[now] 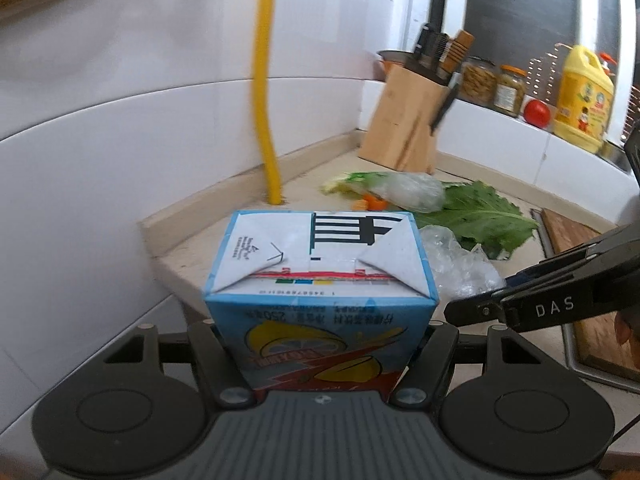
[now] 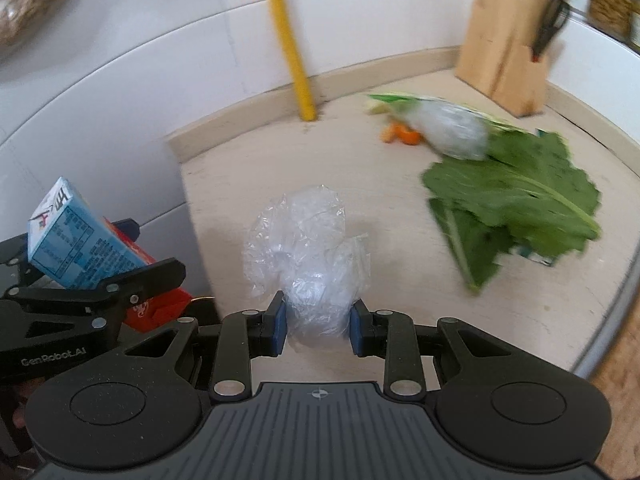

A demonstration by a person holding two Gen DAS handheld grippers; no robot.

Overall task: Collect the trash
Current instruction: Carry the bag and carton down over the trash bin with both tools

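Both hands are loaded, so the step in hand looks like carrying two pieces of trash off the bench [image 2: 248, 168] to wherever the bin is, which neither view shows. The left gripper [image 1: 322, 344] has its fingers [image 1: 208, 344] clamped on the sides of a blue drink carton [image 1: 320, 280], gripped low so most of the box stands out beyond the fingers; the right wrist view shows it tilted. The right gripper [image 2: 318, 326] has its blue-padded fingers [image 2: 279, 326] drawn in narrow on a wad of clear plastic wrap [image 2: 308, 252], only the lower end pinched, the rest billowing loose ahead. Carrying well means keeping both squeezes steady, keeping the carton from swinging, and holding the two grippers apart, since they sit just beside each other. The wrap is springy and could slip, so move smoothly. Green leaves [image 2: 516, 204], a wrapped vegetable [image 2: 452, 128] and what seem to be orange scraps [image 2: 400, 134], blurred, lie on the bench for later trips.
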